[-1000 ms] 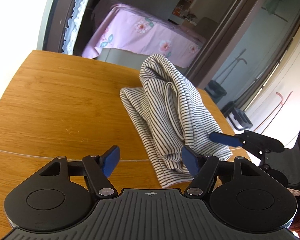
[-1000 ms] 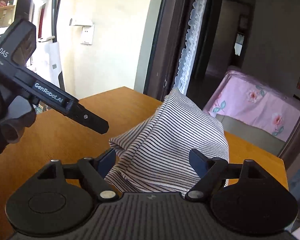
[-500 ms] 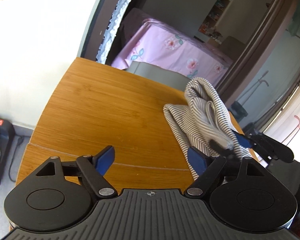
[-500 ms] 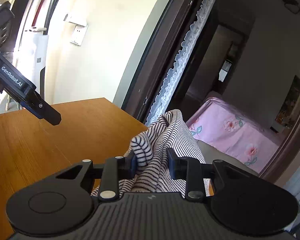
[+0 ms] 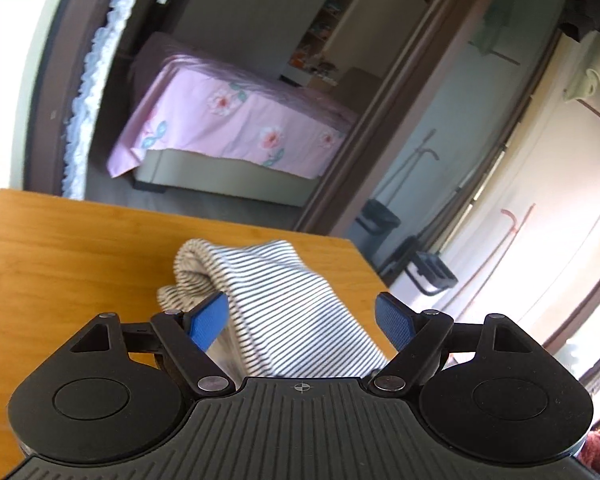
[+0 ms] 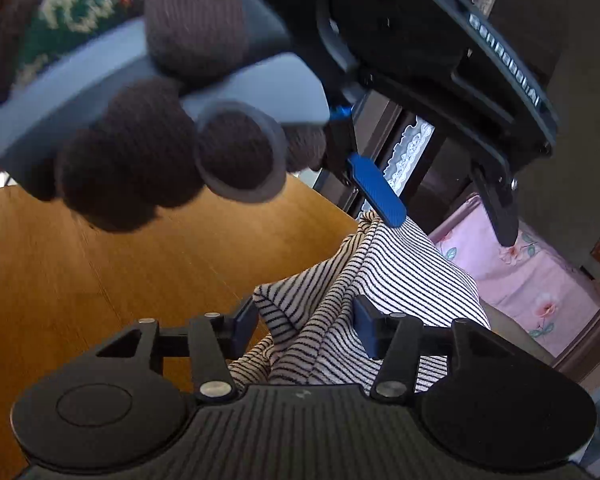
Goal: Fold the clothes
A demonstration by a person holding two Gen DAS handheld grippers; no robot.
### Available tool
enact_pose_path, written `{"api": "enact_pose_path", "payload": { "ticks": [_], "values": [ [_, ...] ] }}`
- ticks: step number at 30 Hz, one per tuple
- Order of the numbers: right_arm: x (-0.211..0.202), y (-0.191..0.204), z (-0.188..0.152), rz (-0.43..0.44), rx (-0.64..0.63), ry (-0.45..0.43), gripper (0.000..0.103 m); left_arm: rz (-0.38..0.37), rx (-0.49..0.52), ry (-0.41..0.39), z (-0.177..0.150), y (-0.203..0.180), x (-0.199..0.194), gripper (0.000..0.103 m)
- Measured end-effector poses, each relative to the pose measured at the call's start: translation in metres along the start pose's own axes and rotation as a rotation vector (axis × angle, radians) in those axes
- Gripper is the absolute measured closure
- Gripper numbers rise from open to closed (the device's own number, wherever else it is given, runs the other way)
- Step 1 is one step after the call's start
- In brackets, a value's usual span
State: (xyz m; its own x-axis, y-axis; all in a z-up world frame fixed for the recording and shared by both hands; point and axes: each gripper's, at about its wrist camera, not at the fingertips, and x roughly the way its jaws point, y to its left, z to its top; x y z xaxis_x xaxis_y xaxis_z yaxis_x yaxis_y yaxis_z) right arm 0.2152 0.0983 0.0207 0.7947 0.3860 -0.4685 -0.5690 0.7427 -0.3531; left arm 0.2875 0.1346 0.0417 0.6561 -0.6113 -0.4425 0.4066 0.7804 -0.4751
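A black-and-white striped garment (image 5: 284, 304) lies folded in a thick bundle on the wooden table (image 5: 72, 248) near its far right corner. My left gripper (image 5: 302, 318) is open, its blue pads on either side of the bundle, just above it. In the right wrist view the same garment (image 6: 380, 284) sits between the fingers of my right gripper (image 6: 304, 320), whose jaws stand partly apart with cloth between them. The left gripper (image 6: 444, 216) hangs open over the garment's far end there, held by a gloved hand (image 6: 148, 152).
The table's right edge (image 5: 368, 264) and far edge run close by the garment. Beyond them is a doorway with a lace curtain (image 5: 92, 92) and a bed with a pink flowered cover (image 5: 236, 120). Bare wood lies to the left (image 6: 80, 280).
My left gripper has swung from the table's left side to over the garment, open around it. My right gripper, shut on the cloth half a second ago, has opened somewhat.
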Motion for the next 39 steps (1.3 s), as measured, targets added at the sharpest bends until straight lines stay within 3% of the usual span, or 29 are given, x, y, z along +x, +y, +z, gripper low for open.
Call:
{"api": "enact_pose_path", "payload": {
  "ticks": [1, 4, 9, 11, 12, 16, 18, 22, 26, 29, 32, 36, 39],
  "values": [
    [-0.009, -0.012, -0.001, 0.029, 0.042, -0.012, 0.046, -0.009, 0.0, 0.018, 0.002, -0.003, 0.016, 0.02],
    [-0.036, -0.052, -0.002, 0.054, 0.179, -0.06, 0.021, 0.004, -0.012, 0.076, 0.004, 0.003, 0.053, 0.024],
    [-0.048, -0.122, -0.015, 0.02, 0.464, -0.084, 0.021, 0.039, -0.01, 0.111, -0.002, 0.024, 0.07, 0.03],
    [-0.032, -0.132, -0.026, 0.037, 0.539, -0.019, 0.04, 0.049, -0.001, 0.114, -0.005, 0.026, 0.07, 0.03],
    [-0.025, -0.128, -0.031, 0.043, 0.532, 0.016, 0.044, 0.055, 0.009, 0.112, -0.007, 0.026, 0.069, 0.03],
    [-0.012, -0.087, -0.042, -0.05, 0.316, 0.053, 0.042, 0.074, 0.047, 0.101, -0.014, 0.023, 0.062, 0.03],
    [-0.013, -0.085, -0.04, -0.049, 0.319, 0.05, 0.042, 0.082, 0.052, 0.095, -0.012, 0.021, 0.057, 0.03],
    [-0.016, -0.083, -0.044, -0.056, 0.34, 0.03, 0.04, 0.105, 0.044, 0.048, -0.001, 0.009, 0.043, 0.027],
    [-0.017, -0.087, -0.041, -0.044, 0.367, 0.024, 0.038, 0.033, 0.088, -0.021, 0.007, -0.007, 0.039, 0.02],
    [-0.025, -0.113, -0.042, 0.046, 0.488, 0.007, 0.028, 0.047, 0.063, 0.045, 0.007, 0.002, 0.06, 0.016],
    [-0.032, -0.15, -0.048, 0.106, 0.639, -0.02, 0.019, 0.081, -0.006, 0.105, -0.001, 0.023, 0.077, 0.02],
    [-0.003, -0.205, -0.051, 0.154, 0.777, -0.023, 0.012, 0.06, -0.02, 0.091, -0.008, 0.036, 0.068, 0.021],
    [0.032, -0.224, -0.053, 0.195, 0.848, 0.015, 0.009, 0.049, -0.001, 0.085, -0.011, 0.037, 0.066, 0.021]
  ]
}}
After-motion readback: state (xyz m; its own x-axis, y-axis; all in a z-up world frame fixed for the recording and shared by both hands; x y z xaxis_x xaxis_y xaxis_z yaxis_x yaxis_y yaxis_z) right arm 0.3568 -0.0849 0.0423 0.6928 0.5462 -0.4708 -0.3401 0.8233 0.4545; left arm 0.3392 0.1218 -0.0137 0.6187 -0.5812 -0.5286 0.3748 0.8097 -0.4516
